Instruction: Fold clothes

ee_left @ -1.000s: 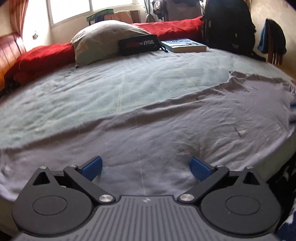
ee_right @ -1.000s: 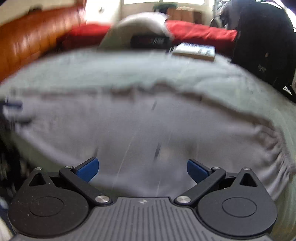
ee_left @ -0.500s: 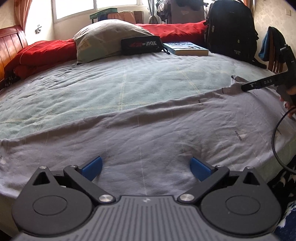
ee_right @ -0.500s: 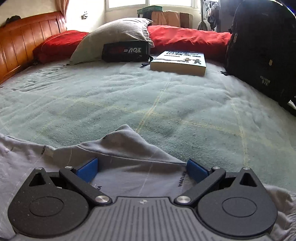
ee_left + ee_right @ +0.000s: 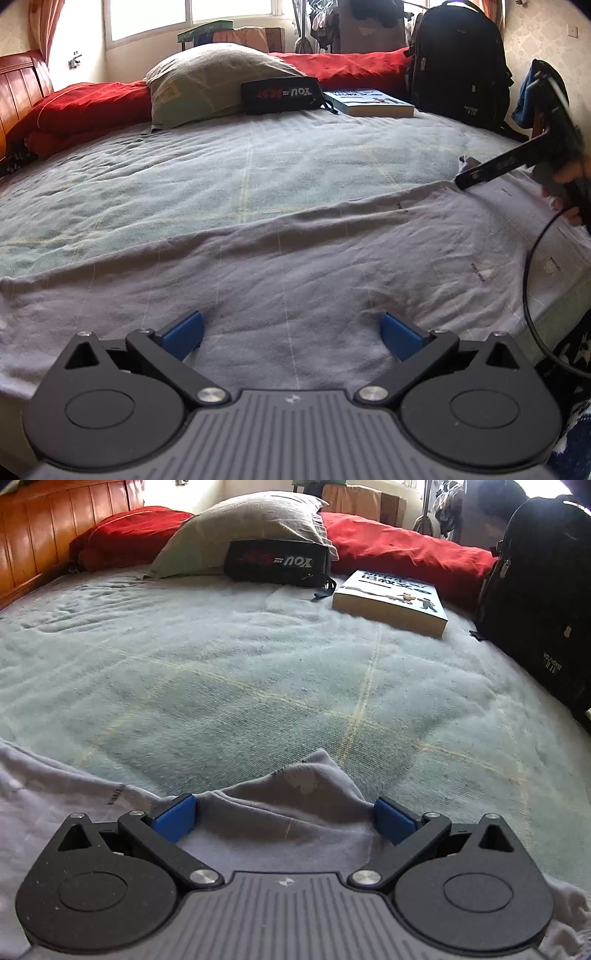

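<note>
A grey garment lies spread flat across the near part of the bed. My left gripper hovers open over its near edge with nothing between the blue pads. In the left wrist view the right gripper reaches the garment's far right corner, held by a hand. In the right wrist view that corner forms a raised peak of cloth between the wide-apart blue pads of my right gripper, which is open around it.
The bed's pale green sheet stretches beyond the garment. At the back lie a grey pillow, a black pouch, a book, red bedding and a black backpack. A cable loops at right.
The right gripper swung across the garment to its far corner and moved in so the cloth peak sits between its pads. The left gripper stayed almost still.
</note>
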